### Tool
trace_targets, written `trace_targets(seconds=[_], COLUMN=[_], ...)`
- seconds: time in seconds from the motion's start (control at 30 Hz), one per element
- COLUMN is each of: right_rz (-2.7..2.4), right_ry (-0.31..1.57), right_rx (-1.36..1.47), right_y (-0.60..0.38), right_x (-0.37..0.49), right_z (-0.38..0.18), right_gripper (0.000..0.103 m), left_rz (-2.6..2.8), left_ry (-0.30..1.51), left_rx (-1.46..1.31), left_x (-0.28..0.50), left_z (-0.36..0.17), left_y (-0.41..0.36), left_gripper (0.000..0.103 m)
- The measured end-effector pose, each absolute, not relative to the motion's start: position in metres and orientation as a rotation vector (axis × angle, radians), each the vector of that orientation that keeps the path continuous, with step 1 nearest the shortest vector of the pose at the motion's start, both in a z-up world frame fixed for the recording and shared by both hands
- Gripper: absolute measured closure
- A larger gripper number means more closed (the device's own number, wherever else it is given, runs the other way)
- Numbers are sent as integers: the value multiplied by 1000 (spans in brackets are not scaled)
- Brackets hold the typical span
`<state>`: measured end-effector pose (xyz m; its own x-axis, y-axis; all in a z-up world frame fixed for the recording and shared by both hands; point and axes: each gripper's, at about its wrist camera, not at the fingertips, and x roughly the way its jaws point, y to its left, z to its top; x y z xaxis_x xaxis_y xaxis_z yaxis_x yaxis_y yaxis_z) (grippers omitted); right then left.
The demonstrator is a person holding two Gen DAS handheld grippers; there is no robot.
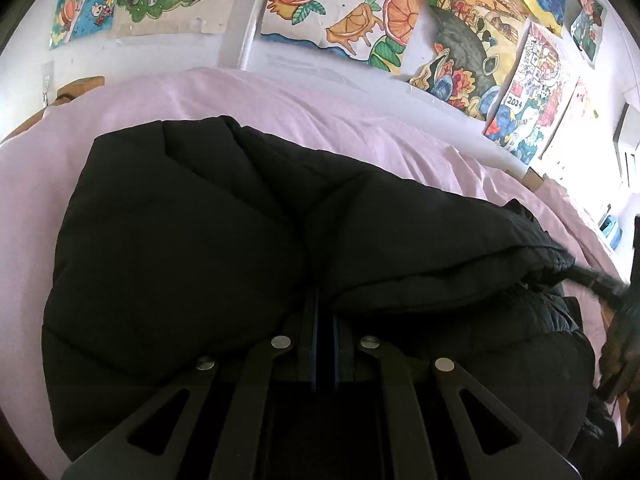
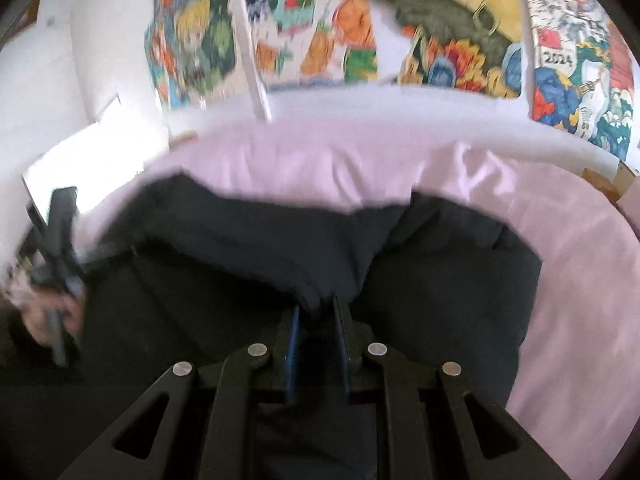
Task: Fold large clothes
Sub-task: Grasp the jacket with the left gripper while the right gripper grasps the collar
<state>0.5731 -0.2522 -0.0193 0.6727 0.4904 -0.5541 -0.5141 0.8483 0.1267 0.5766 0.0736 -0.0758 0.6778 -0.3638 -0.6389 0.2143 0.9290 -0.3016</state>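
A large black padded jacket [image 1: 192, 240] lies on a bed with a pale pink sheet [image 1: 280, 104]. My left gripper [image 1: 325, 312] is shut on a fold of the jacket's edge, the fabric bulging over both fingers. In the right wrist view the jacket [image 2: 440, 280] fills the middle, blurred by motion. My right gripper [image 2: 316, 320] is shut on a bunch of the jacket fabric, its blue pads a little apart around the thick cloth. The left gripper and the hand holding it [image 2: 56, 280] show at the left edge of that view.
The pink sheet [image 2: 560, 280] spreads beyond the jacket to the far side and the right. A white wall with several colourful drawings [image 1: 360, 12] runs behind the bed. A white pipe [image 1: 252, 32] runs up the wall. A wooden bed part [image 1: 80, 84] shows at far left.
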Motion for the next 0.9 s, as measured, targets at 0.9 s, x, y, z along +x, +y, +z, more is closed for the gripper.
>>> trace_targets(seconds=[0.9], right_rz=[580], right_ry=[685], right_rx=[-55], right_y=[-195], right_x=[637], right_z=[4], right_gripper=[72], left_rz=[-383], left_ry=[746], left_rx=[-251], left_x=[570], left_z=[-70], left_y=[87], left_gripper=[98])
